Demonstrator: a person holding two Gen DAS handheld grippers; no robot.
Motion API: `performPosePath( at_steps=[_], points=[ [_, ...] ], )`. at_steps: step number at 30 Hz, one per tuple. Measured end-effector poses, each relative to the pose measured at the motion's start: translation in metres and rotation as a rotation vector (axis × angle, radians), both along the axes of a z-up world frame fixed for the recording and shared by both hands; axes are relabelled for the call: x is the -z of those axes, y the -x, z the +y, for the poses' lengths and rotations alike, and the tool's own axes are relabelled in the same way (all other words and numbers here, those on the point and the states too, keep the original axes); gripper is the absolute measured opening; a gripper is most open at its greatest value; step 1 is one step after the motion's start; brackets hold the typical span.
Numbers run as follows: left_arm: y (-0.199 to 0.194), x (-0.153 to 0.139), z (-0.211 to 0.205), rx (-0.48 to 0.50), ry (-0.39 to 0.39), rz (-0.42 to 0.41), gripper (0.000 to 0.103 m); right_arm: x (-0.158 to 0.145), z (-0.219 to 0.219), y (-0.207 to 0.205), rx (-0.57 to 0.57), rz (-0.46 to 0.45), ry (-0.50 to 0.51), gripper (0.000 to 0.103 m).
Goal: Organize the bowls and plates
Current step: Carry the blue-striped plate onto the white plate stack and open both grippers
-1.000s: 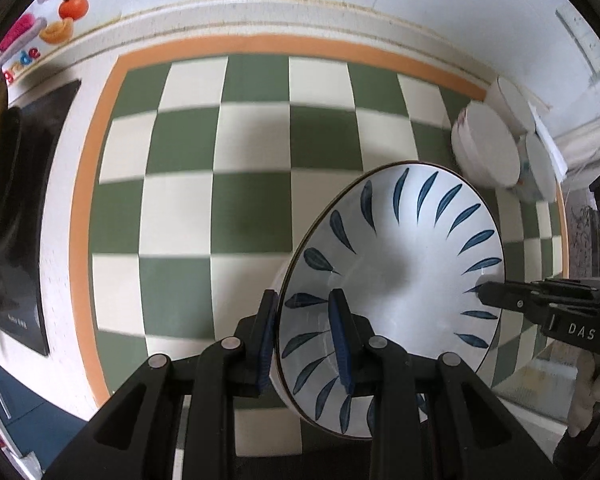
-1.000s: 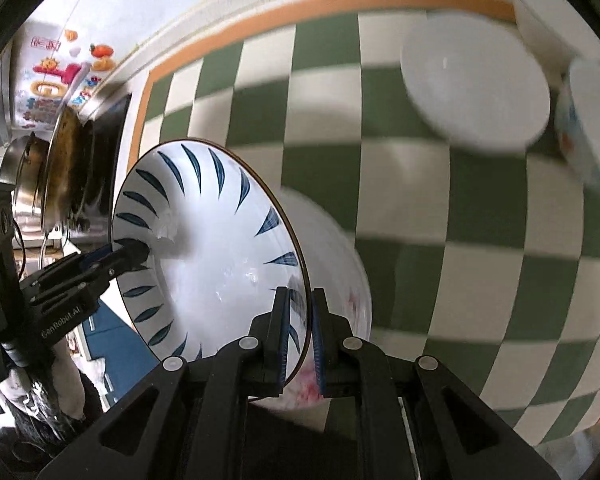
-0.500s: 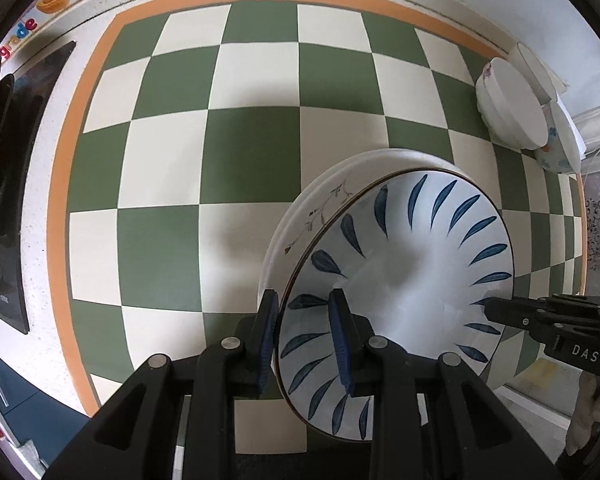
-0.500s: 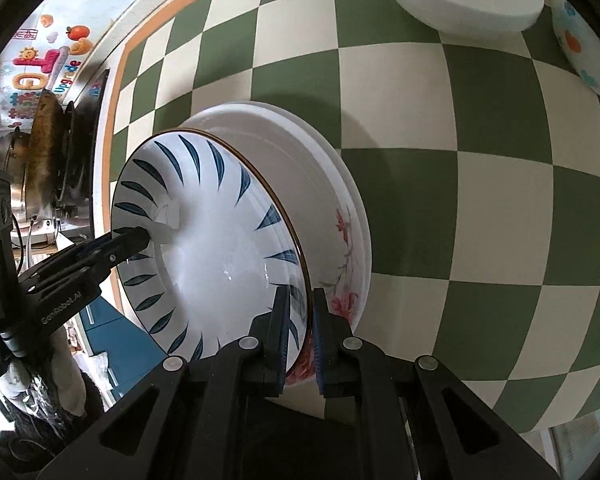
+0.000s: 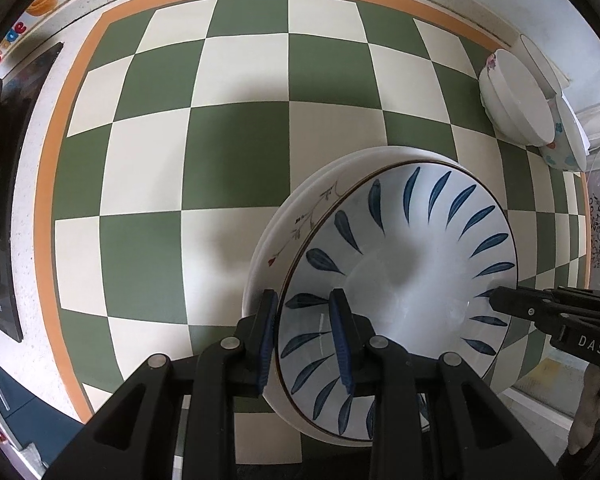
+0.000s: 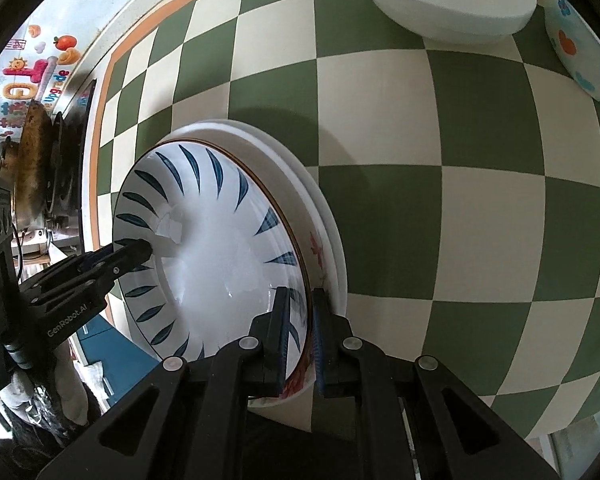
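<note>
A white bowl with blue leaf marks (image 5: 404, 264) is held from both sides. My left gripper (image 5: 306, 338) is shut on its near rim, and my right gripper (image 6: 299, 334) is shut on the opposite rim. The bowl (image 6: 204, 252) sits just over a stack of white floral plates (image 5: 296, 224), whose rim shows under it in the right wrist view (image 6: 324, 236). I cannot tell whether the bowl touches the stack. The right gripper shows in the left wrist view (image 5: 540, 312).
A green and cream checkered mat with an orange border (image 5: 236, 128) covers the counter. White bowls (image 5: 512, 100) and a bowl with coloured spots (image 6: 580, 48) stand at the far right. A black stove with a pan (image 6: 36, 168) is at the left.
Both grippers have brought the blue leaf bowl down and over the floral plate stack. The mat and the far bowls now look closer.
</note>
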State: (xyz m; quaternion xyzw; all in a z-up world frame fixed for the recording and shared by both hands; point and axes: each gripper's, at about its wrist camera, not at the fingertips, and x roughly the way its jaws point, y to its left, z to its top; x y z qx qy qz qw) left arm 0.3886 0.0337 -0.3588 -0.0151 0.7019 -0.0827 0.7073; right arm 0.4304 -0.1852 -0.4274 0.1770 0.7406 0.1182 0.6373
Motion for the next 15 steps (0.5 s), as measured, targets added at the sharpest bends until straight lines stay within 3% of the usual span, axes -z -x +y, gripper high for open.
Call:
performPosePath(
  at_steps=[15],
  points=[
    [-0.0004, -0.0038, 0.0089, -0.019, -0.028, 0.035, 0.025, -0.0081, 0.0000, 0.0058, 0.009, -0.008, -0.001, 0.015]
  ],
)
